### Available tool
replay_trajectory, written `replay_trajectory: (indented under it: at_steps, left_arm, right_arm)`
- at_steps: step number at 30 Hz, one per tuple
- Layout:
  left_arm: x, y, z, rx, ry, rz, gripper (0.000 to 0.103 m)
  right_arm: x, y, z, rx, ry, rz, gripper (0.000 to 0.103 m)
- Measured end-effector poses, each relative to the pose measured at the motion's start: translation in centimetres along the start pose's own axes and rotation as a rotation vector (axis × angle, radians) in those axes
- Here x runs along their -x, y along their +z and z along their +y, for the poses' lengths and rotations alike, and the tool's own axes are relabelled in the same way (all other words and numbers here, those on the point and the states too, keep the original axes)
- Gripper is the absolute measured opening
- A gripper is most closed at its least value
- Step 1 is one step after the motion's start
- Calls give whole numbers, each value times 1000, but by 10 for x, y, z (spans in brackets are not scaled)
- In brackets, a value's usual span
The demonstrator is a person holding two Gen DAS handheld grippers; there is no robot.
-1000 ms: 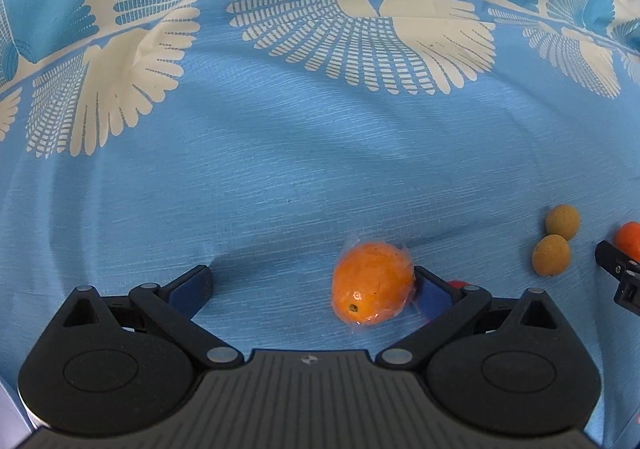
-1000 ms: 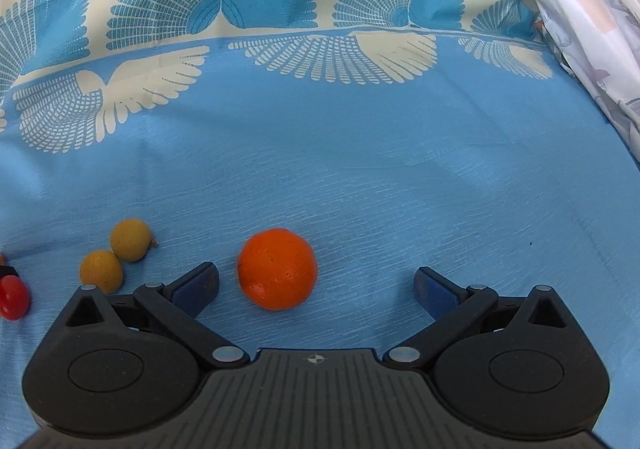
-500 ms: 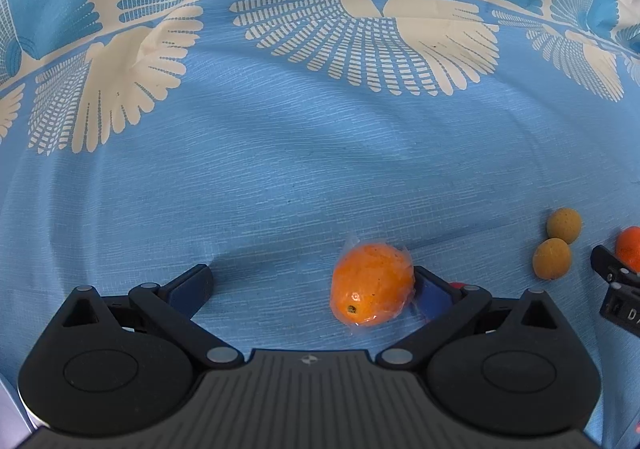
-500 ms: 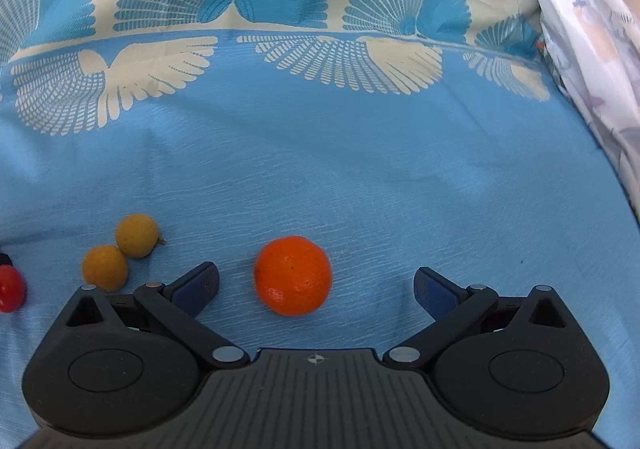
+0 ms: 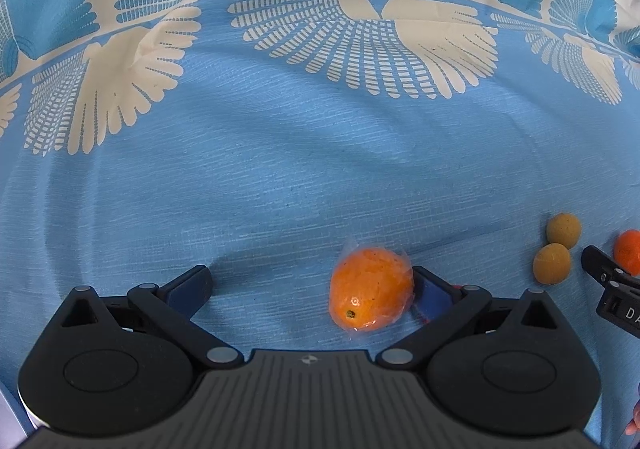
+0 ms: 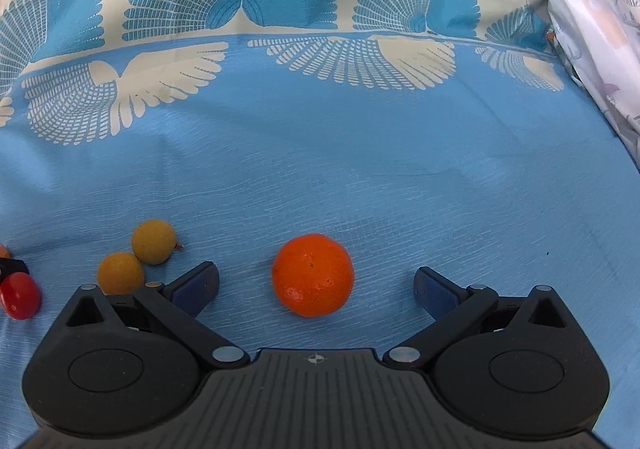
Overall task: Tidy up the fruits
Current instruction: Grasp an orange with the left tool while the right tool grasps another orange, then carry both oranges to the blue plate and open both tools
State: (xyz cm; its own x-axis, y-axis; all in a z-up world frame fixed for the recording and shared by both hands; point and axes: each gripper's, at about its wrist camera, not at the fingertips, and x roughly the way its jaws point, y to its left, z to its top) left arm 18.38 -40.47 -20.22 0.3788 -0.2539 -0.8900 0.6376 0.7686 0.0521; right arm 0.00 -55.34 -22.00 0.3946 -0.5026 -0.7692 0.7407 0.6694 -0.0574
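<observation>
An orange wrapped in clear film (image 5: pixel 370 289) lies on the blue cloth between the fingers of my left gripper (image 5: pixel 312 285), touching the right fingertip (image 5: pixel 430 291); the jaws stand wide open. A bare round orange (image 6: pixel 313 275) rests on the cloth between the fingers of my right gripper (image 6: pixel 316 285), which is open, with gaps on both sides. Two small tan fruits (image 6: pixel 136 253) sit left of the right gripper, and a red cherry tomato (image 6: pixel 19 295) lies further left. The left wrist view shows the tan fruits (image 5: pixel 558 249) and the bare orange (image 5: pixel 628 251) at far right.
A blue cloth with white and blue fan patterns (image 5: pixel 320 153) covers the whole surface. Pale printed fabric (image 6: pixel 592 17) hangs at the upper right of the right wrist view. The right gripper's finger (image 5: pixel 604 269) shows at the left wrist view's right edge.
The right gripper has shifted left, so the bare orange now sits midway between its fingers instead of near the left one. The left gripper and wrapped orange have barely moved.
</observation>
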Motion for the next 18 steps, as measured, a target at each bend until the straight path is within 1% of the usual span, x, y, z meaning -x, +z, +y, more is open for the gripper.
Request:
replay_trajectory:
  at_steps: [5,6,7,8,9,11,14,16,18]
  left_arm:
    - [1,2,0,-7,-2,8,103]
    - [1,2,0,-3,3,7,101]
    - [4,1,1,3,7,-13,94]
    - [11,-2,2,11,-5,-53,68]
    - [17,-3,1,-1,-21,-69,40]
    - [26,-5,1,-5,-41,-74,41]
    - [39,-11,0,-21,-60,-86,41]
    - [53,-15,2,-22,-62,-91,41]
    - [74,-20,4,-22,-60,-104,41]
  right_arm:
    - [-1,-1,-1,-1,5,-6,102]
    - [0,-1,-1,0,6,-8,102]
    - [1,-1,-2,2,10,-9,102]
    - [3,-2,-3,-2,19,-12,92]
    - [8,-3,-3,-7,31,-31,69]
    - [19,-7,0,23,48,-71,37]
    - [24,-9,-1,10,88,-69,37]
    - [28,-8,-2,3,87,-69,37]
    - [40,-8,-4,-23,80,-79,37]
